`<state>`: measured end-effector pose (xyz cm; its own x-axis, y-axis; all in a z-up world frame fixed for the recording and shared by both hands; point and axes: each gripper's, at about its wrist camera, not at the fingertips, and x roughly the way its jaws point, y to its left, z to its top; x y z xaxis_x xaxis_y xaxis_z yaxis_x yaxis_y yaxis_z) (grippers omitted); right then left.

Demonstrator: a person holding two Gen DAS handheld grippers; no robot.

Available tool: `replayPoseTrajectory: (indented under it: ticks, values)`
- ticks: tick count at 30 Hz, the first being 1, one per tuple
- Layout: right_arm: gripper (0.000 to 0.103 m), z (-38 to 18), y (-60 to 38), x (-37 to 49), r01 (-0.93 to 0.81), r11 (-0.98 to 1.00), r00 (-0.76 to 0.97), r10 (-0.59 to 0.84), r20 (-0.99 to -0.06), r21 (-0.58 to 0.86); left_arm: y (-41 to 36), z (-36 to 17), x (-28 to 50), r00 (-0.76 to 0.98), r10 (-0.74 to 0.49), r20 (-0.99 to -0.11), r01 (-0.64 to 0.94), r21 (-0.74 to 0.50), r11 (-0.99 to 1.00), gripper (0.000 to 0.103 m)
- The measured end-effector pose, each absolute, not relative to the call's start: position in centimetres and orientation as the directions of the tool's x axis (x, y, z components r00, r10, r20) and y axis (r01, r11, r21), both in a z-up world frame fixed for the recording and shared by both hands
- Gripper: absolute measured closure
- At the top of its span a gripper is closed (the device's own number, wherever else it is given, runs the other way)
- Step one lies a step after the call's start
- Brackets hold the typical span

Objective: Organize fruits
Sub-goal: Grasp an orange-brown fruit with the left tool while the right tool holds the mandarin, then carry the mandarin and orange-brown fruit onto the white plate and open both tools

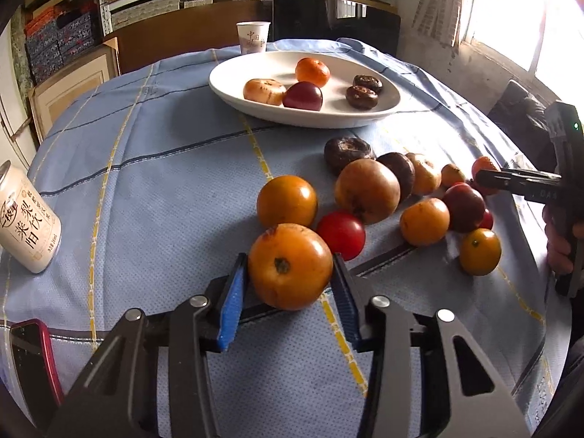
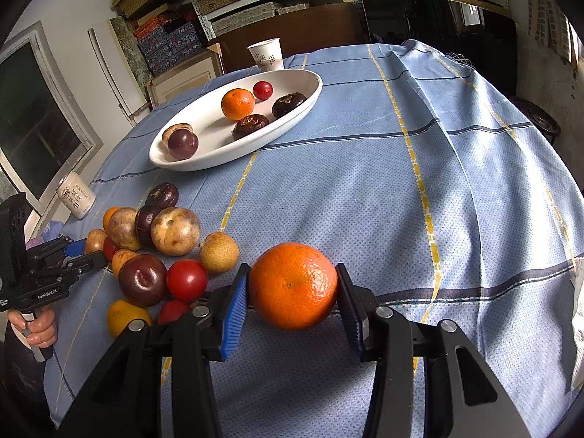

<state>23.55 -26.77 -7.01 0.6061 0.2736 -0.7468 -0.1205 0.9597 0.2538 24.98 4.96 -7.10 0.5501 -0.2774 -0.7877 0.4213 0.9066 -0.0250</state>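
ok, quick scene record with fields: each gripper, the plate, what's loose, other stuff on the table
left gripper: shut on yellow-orange fruit
right gripper: shut on orange
white oval plate: mandarin, other fruits
loose fruit pile: on blue checked tablecloth
other: drink can, paper cup, phone

Tablecloth [image 2: 365,189]: light blue, dotted weave, crossed by dark blue and yellow stripes. Dish [image 2: 204,160]: plain white. Orange [image 2: 292,284]: bright orange, pitted skin. Persimmon [image 1: 290,266]: amber-orange, brown calyx spot. Gripper pads [image 1: 231,303]: blue. Can [image 1: 27,226] at the cloth's left edge: cream with dark lettering. Phone case [image 1: 45,350]: red
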Motion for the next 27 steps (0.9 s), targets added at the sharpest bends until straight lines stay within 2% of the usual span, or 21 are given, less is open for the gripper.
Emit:
replayPoseTrajectory:
  ticks: [9,15,21,27]
  values:
    - [0.056,-7.0,-26.8,23.6,-0.118,0.96,0.608,0.272,-0.746,0.254,4.5,-6.6,23.6,0.576,-0.254,-0.777,0.408,0.004,0.913,0.06]
    - [0.056,-6.3,-26.8,23.0,-0.135,0.956,0.632,0.286,-0.72,0.26,4.5,-5.2,21.9,0.6,-0.296,-0.743,0.404,-0.038,0.914,0.06]
    - [0.056,-4.0,-25.9,23.7,-0.206,0.935,0.621,0.352,-0.7,0.288,3.6,-0.7,22.6,0.62,-0.348,-0.703,0.432,-0.065,0.9,0.06]
    - [0.057,-0.1,-23.9,28.0,-0.275,0.913,0.641,0.409,-0.65,0.303,0.5,3.2,27.8,0.662,-0.303,-0.685,0.409,-0.009,0.913,0.06]
